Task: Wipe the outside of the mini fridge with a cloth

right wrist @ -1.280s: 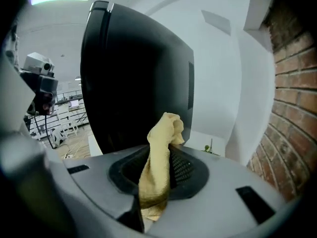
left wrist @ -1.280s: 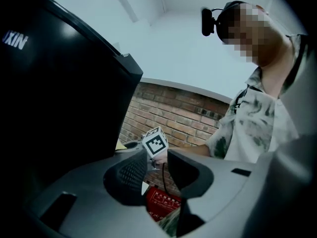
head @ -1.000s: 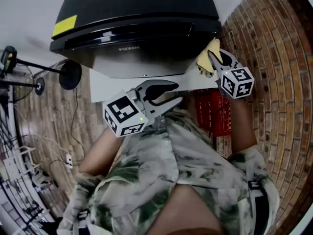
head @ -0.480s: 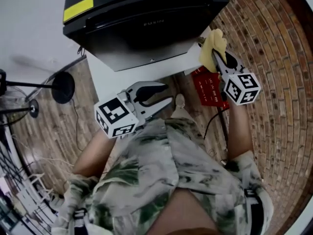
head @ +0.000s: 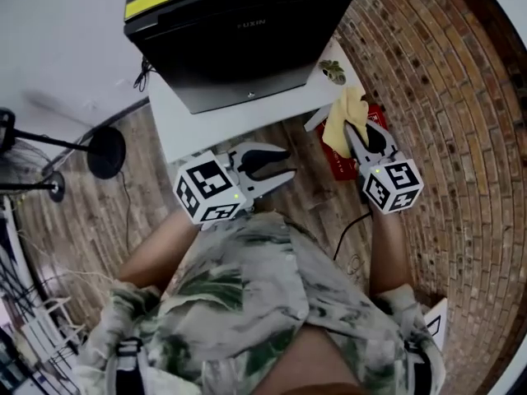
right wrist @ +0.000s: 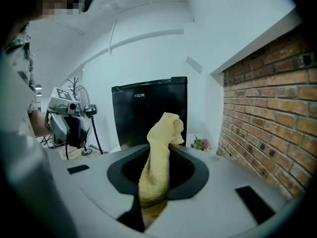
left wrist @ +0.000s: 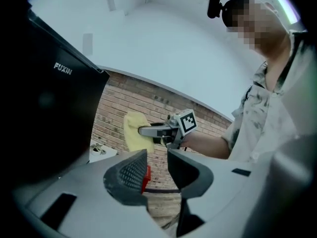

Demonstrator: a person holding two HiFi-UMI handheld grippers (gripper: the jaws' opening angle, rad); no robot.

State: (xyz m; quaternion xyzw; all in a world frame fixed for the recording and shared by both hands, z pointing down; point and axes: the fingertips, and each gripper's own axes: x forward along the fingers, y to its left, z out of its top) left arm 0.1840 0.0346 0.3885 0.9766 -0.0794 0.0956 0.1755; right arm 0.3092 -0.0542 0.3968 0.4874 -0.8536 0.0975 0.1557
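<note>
While pinched lengthwise in the right gripper (head: 356,138), entered as item 1: yellow cloth (head: 342,120), bunched into a roll, free end poking out past the jaw tips. Probably gripped so to offer a soft pad for wiping. Touching nothing else.

Item 2: mini fridge (head: 239,31), black, door shut, seated on white stand (head: 177,122) at 12 o'clock of the head view. Lies at 11 o'clock from the cloth and apart from it. Dead ahead at 12 o'clock in the right gripper view. Wiping judged not yet begun.

Item 3: left gripper (head: 288,169), jaws parted, nothing between them. Held low at 6 o'clock from the fridge, likely to leave the wiping side free.

Sundries: small flower sprig (head: 333,72) on the stand's corner, at 3 o'clock of the fridge; red box (head: 342,164) on the floor below the cloth; brick wall (right wrist: 267,108) at 3 o'clock.
</note>
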